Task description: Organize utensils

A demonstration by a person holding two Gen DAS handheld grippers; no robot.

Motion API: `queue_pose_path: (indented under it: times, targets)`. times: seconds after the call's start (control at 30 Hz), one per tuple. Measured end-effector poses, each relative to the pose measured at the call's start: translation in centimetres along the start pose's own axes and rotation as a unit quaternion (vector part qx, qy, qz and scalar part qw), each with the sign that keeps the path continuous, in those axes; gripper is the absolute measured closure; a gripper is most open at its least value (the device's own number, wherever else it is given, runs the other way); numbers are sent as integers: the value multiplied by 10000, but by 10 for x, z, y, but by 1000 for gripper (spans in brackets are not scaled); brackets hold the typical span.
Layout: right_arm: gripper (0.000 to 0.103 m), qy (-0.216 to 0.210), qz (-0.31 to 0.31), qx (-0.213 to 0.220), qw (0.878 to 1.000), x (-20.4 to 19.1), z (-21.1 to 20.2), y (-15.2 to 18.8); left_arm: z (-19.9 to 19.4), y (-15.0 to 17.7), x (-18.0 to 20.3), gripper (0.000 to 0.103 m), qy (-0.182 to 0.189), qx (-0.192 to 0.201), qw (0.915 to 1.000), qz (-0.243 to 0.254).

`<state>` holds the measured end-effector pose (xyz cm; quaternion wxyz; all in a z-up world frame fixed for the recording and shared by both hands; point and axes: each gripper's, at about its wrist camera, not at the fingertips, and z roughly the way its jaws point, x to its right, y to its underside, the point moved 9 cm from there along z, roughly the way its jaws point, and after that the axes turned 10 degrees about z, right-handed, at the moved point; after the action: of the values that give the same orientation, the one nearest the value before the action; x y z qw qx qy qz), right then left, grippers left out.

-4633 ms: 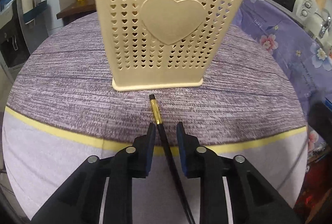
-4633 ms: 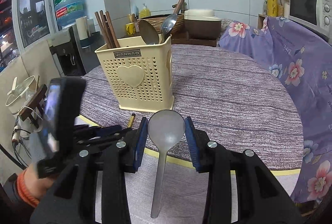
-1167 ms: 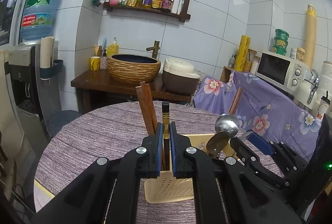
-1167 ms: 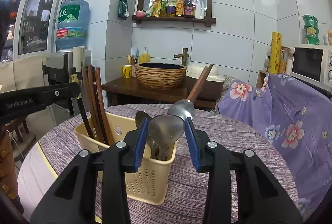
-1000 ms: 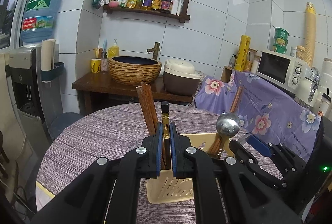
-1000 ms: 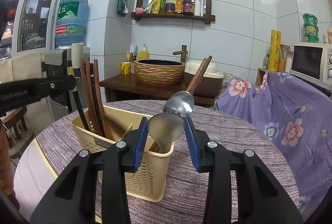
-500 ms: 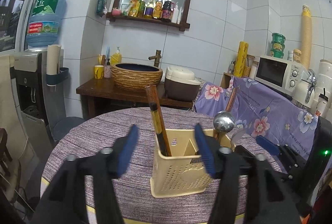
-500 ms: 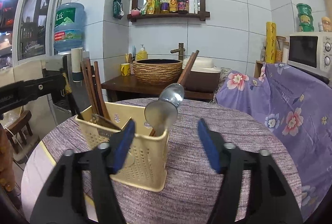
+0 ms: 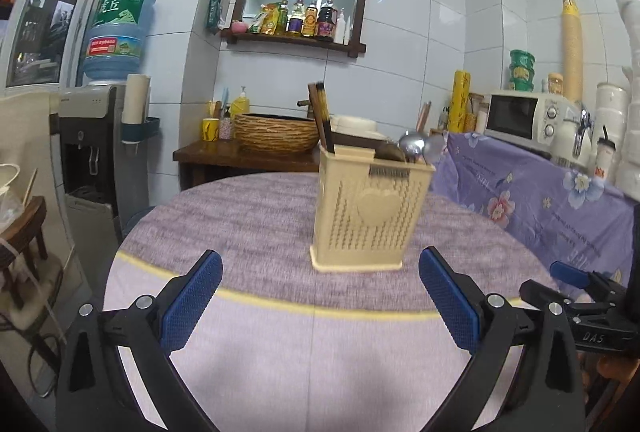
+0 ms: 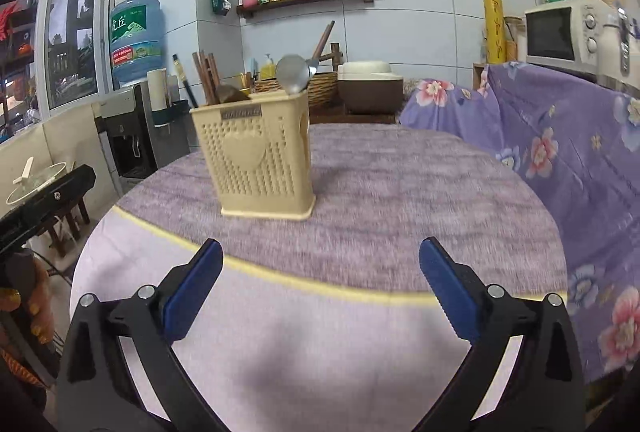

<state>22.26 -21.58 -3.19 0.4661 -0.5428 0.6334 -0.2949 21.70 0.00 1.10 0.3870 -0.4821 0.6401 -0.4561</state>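
Cream plastic heart-pierced caddy point(image 9: 370, 209) stands loaded, left gripper point(image 9: 320, 296) and right gripper point(image 10: 320, 284) both spreading wide, empty, best drawn clear without nudging it.

Cream perforated plastic utensil holder point(image 9: 370, 218) with embossed heart stands upright on the round table, at 12 o'clock. Brown wooden chopsticks point(image 9: 322, 117) lean at its 10 o'clock corner, metal spoons point(image 9: 416, 145) at 2 o'clock.

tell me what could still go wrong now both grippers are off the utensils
The utensil holder looks top-heavy: chopsticks and spoons stick up above its rim, so a bump might tip it. Left gripper and right gripper, jaws opening with nothing between, point toward it; a careless forward move could knock it.
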Motion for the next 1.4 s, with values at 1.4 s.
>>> queue_pose_path:
  times: [1.4]
  targets:
    - [6, -357, -424, 798, 9953, -42, -118, 48, -107, 45, 20, 5, -466, 329, 9983, 116]
